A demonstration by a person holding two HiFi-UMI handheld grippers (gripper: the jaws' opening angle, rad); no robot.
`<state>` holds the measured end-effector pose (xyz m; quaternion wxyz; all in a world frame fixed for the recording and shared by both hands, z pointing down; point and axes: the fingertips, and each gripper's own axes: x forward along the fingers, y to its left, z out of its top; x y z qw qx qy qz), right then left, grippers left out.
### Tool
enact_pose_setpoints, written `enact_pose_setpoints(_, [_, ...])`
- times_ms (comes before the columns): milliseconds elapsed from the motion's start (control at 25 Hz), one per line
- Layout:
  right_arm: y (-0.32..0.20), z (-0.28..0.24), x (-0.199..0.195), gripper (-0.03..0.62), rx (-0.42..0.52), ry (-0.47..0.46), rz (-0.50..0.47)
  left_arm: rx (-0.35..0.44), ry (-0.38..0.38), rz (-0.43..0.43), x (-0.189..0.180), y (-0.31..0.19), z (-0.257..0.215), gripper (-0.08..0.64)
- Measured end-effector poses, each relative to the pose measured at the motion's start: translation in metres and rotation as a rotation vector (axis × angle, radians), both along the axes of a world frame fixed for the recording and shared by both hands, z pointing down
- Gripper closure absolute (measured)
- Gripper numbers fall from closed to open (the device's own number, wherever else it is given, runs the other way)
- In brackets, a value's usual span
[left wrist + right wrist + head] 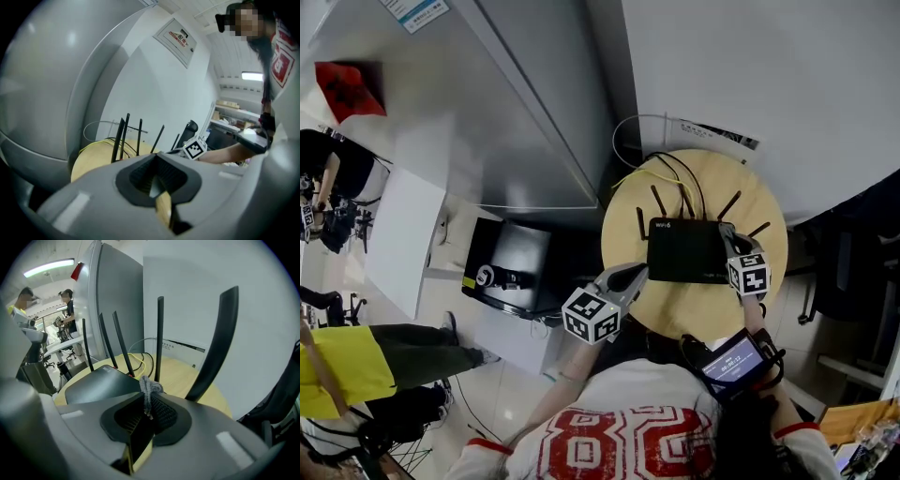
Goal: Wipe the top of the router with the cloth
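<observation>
A black router [686, 248] with several upright antennas lies on a round wooden table [694, 319]. My right gripper [731, 240] sits at the router's right edge, shut on a small grey cloth [149, 386] that sticks up from between its jaws. In the right gripper view the router [96, 383] lies just ahead and left of my right gripper [147, 399]. My left gripper [628, 277] hovers at the router's front left corner. Its jaws are shut with nothing in them; the left gripper [156, 164] faces the antennas [123, 136].
Yellow and black cables [661, 173] run off the table's back edge toward the white wall. A grey cabinet [525, 103] stands to the left, with a black box [511, 267] on the floor beside the table. A dark chair [844, 272] is at the right.
</observation>
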<state>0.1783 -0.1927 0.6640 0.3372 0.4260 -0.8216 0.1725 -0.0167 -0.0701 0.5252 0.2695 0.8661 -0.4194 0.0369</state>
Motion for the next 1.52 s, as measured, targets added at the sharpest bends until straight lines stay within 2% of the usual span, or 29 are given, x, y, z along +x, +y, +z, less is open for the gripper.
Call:
enact_pose_setpoints(120, [0.002,0.005,0.005,0.552,-0.013,0.015,0.004,-0.002,0.0,0.009,0.001,0.0,0.0,0.557])
enact_pose_setpoints(360, [0.027,0.006,0.008,0.552,-0.028,-0.02,0.015,-0.002,0.002,0.03,0.007,0.001,-0.001,0.557])
enact_pose_setpoints(800, [0.108,0.006,0.002,0.552,-0.071,-0.098,0.021,0.013,0.028,0.117,0.041,0.003,-0.003,0.557])
enact_pose_setpoints(1080, [0.144,0.008,0.003,0.552,-0.099,-0.149,0.062,0.013,0.042,0.158,0.061,0.004,-0.001,0.557])
enact_pose_setpoints(1320, [0.141,0.002,0.004,0.552,-0.093,-0.172,0.069,0.016,0.047,0.171,0.07,0.003,-0.001,0.557])
enact_pose_setpoints(1520, [0.103,-0.005,0.033,0.552,-0.055,-0.162,0.116,0.01,0.038,0.154,0.067,0.002,0.0,0.557])
